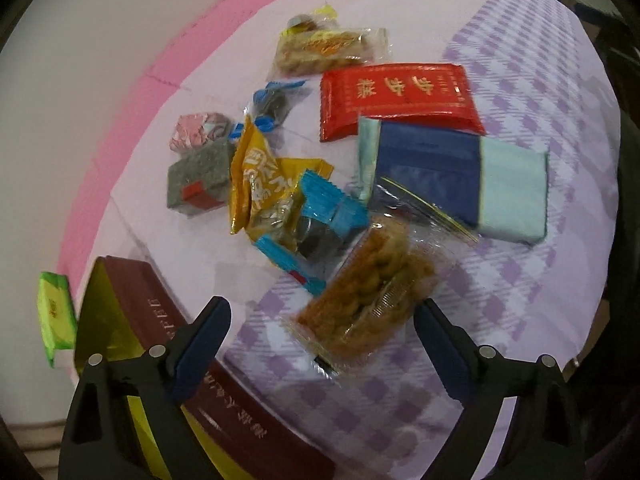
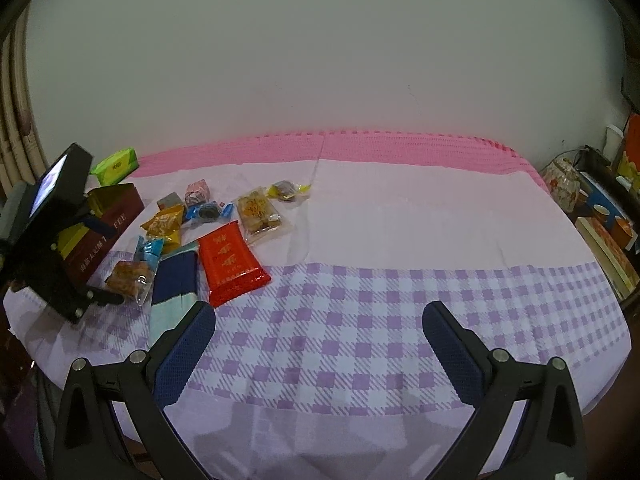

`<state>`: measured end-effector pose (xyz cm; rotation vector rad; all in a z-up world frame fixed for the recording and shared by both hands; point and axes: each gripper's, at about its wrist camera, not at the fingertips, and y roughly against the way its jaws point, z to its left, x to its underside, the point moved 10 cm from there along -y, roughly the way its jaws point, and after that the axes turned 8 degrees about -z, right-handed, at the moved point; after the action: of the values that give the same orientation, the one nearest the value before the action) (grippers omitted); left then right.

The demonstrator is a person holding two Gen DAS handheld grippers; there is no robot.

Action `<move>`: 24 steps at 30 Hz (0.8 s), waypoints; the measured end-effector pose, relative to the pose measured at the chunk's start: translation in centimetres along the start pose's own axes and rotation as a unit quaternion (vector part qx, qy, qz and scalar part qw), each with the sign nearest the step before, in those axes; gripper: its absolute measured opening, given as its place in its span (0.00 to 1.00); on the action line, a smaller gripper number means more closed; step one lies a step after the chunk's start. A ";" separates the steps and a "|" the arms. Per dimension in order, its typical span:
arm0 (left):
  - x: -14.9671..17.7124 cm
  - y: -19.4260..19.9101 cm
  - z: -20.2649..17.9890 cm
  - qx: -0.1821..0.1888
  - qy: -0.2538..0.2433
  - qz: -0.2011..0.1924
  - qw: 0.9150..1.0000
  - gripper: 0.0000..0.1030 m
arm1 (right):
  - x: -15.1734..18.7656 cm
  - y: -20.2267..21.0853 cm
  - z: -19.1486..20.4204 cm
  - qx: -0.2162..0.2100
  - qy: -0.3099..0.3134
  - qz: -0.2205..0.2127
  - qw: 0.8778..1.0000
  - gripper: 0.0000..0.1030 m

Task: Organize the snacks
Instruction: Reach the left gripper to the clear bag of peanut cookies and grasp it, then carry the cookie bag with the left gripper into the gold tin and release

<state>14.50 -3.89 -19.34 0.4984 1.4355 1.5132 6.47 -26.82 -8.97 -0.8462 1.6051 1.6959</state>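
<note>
A heap of snack packets lies on the lilac checked cloth [image 1: 500, 300]. My left gripper [image 1: 322, 344] points steeply down over it, open. A clear packet of brown fried snack [image 1: 368, 292] lies between its blue pads [image 1: 208, 340], which stand clear of it. Beyond are a yellow packet [image 1: 260, 184], blue-wrapped dark sweets [image 1: 320, 220], a red packet [image 1: 400, 100] and a blue and pale teal pouch [image 1: 452, 180]. My right gripper [image 2: 320, 352] stands open with nothing in it, over bare cloth to the right of the heap. The left gripper [image 2: 106, 260] also shows in the right wrist view.
An open maroon box with a gold lining [image 1: 160, 320] stands left of the heap. A green packet [image 1: 54, 316] lies behind it on the pink mat [image 2: 400, 148]. A grey cube [image 1: 196, 184], a pink cube [image 1: 196, 130] and a second clear snack packet [image 1: 328, 50] lie farther back. A wall rises behind.
</note>
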 end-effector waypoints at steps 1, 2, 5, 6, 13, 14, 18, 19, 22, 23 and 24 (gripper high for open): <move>0.0 -0.3 -0.1 0.006 -0.001 0.005 1.000 0.87 | 0.1 -0.1 0.0 -0.001 0.000 0.002 1.000 1.00; -0.1 -0.7 -0.1 0.012 -0.004 0.010 1.000 0.86 | 0.1 -0.1 0.0 -0.001 -0.001 0.003 1.000 1.00; -0.7 -1.1 -0.2 0.037 0.002 0.012 0.999 0.77 | 0.2 -0.3 0.0 -0.001 -0.001 0.007 1.000 1.00; -0.7 -1.1 -0.4 0.047 0.010 0.015 0.999 0.69 | 0.3 -0.3 0.0 -0.001 -0.002 0.008 1.000 1.00; 1.2 0.6 -2.6 0.051 0.078 0.017 0.996 0.48 | 0.8 -0.8 -0.5 0.000 -0.008 0.014 1.000 1.00; 1.7 0.7 -2.8 0.050 0.090 0.015 0.995 0.48 | 0.9 -0.8 -0.6 0.001 -0.010 0.015 1.000 1.00; 3.3 1.3 -3.6 0.043 0.135 0.004 0.990 0.48 | 1.6 -1.2 -0.9 0.007 -0.004 0.015 1.000 1.00; 3.6 1.4 -3.8 0.041 0.142 0.002 0.989 0.48 | 1.9 -1.3 -1.0 0.010 -0.001 0.015 1.000 1.00; 4.6 1.6 -4.0 0.046 0.166 0.002 0.985 0.49 | 2.4 -1.5 -1.2 0.017 0.010 0.010 1.000 1.00; 4.7 1.6 -3.9 0.049 0.175 0.003 0.983 0.50 | 2.4 -1.5 -1.2 0.019 0.014 0.010 1.000 1.00; 4.7 1.3 -3.6 0.053 0.182 0.003 0.982 0.50 | 2.5 -1.6 -1.2 0.020 0.018 0.010 1.000 1.00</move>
<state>8.93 -1.72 -20.40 0.2963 1.8043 1.5966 6.32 -27.93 -12.02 -0.8478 1.6698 1.6663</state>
